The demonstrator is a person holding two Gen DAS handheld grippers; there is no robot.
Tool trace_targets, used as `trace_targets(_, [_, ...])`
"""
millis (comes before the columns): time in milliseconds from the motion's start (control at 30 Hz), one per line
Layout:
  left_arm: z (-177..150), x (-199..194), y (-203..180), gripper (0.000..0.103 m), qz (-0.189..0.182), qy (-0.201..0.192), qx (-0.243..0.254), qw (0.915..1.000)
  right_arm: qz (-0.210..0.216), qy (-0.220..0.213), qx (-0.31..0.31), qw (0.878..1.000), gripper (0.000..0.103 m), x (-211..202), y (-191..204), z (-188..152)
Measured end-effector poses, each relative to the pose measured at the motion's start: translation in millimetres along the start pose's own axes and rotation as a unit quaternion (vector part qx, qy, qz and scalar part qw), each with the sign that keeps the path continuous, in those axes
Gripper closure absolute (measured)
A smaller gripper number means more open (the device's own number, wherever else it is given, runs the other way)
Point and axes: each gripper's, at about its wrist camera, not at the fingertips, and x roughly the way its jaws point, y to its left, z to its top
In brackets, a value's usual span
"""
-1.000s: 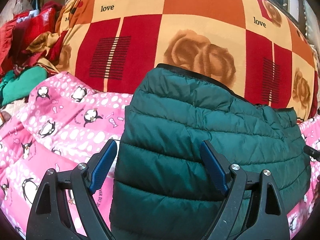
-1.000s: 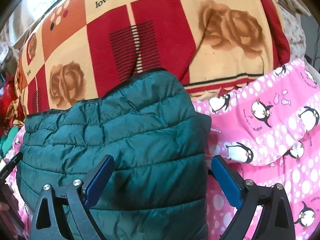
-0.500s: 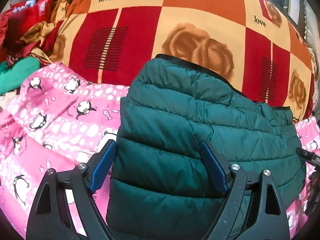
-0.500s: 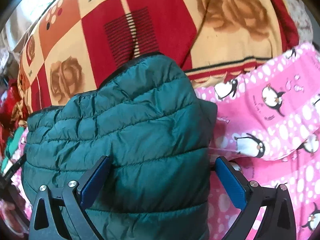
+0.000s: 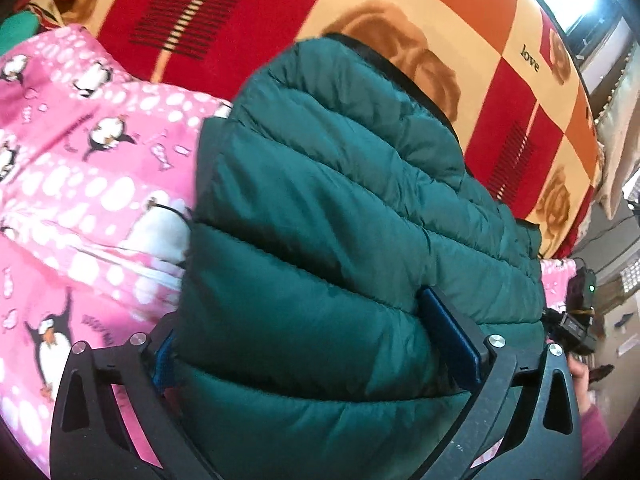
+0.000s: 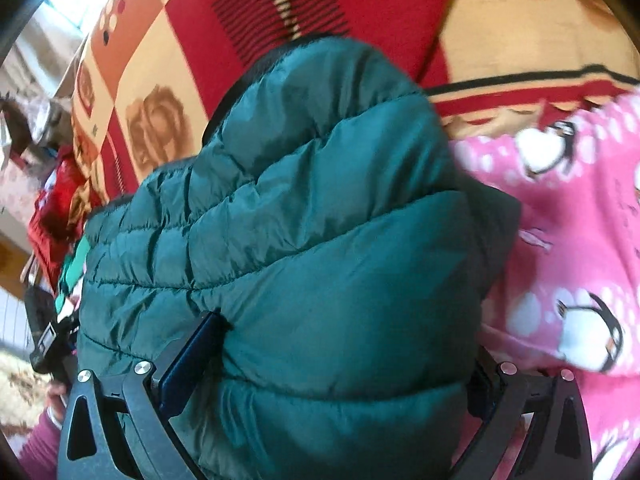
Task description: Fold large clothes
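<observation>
A folded dark green quilted puffer jacket [image 5: 340, 208] lies on the bed and fills both views [image 6: 304, 216]. My left gripper [image 5: 312, 344] has its two blue-padded fingers pressed into the jacket's near left end, squeezing a thick fold between them. My right gripper [image 6: 332, 356] squeezes the near right end the same way; its left pad [image 6: 188, 364] digs into the fabric, and its right pad is hidden behind the jacket's bulge. Both ends look lifted and bunched.
A pink penguin-print cloth [image 5: 80, 184] lies under and beside the jacket, also seen in the right wrist view [image 6: 568, 264]. A red, orange and cream rose blanket [image 5: 400, 12] covers the bed behind. Red and green clothes [image 6: 60, 216] are piled at the far left.
Both grippers pushed forward onto the jacket's ends and closed on the fabric, from wide open to squeezing it. The jacket now bulges between the fingers and both views have tilted.
</observation>
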Motion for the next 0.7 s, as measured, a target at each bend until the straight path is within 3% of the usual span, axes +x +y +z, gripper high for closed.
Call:
trace_targets(200, [4,14,-3,0.0,-0.009,0.021,-0.017,0.9996,0.011,0.0,0.016,1.0,0.001,5,-1,-2])
trace_targets(233, [4,14,-6,0.002,-0.008,0.025,-0.013,0.9996,0.014,-0.006,0.015,1.0,0.009,1,1,-5])
trace_targets(267, [4,13,-8,0.011,-0.012,0.027,-0.006,0.9995,0.013,-0.011,0.011,1.0,0.014,-2,5,-7])
trace_targets(333, [4,7,-11,0.026,-0.016,0.023,0.008,0.9996,0.016,-0.022,0.01,1.0,0.039,-11,11,-9])
trace_targets(433, [5,-8,-17,0.048,-0.019,0.019,0.023,0.9994,0.043,-0.05,0.023,0.998,0.063,-35,16,-15])
trace_targets(533, [7,-25,-23,0.062,-0.033,0.018,0.026,0.999,0.071,-0.072,0.036,0.994,0.069,-60,23,-25])
trace_targets(700, [-1,-69,-34,0.067,-0.053,0.018,0.06,0.9967,0.1,-0.09,0.04,0.99,0.071,-107,45,-55])
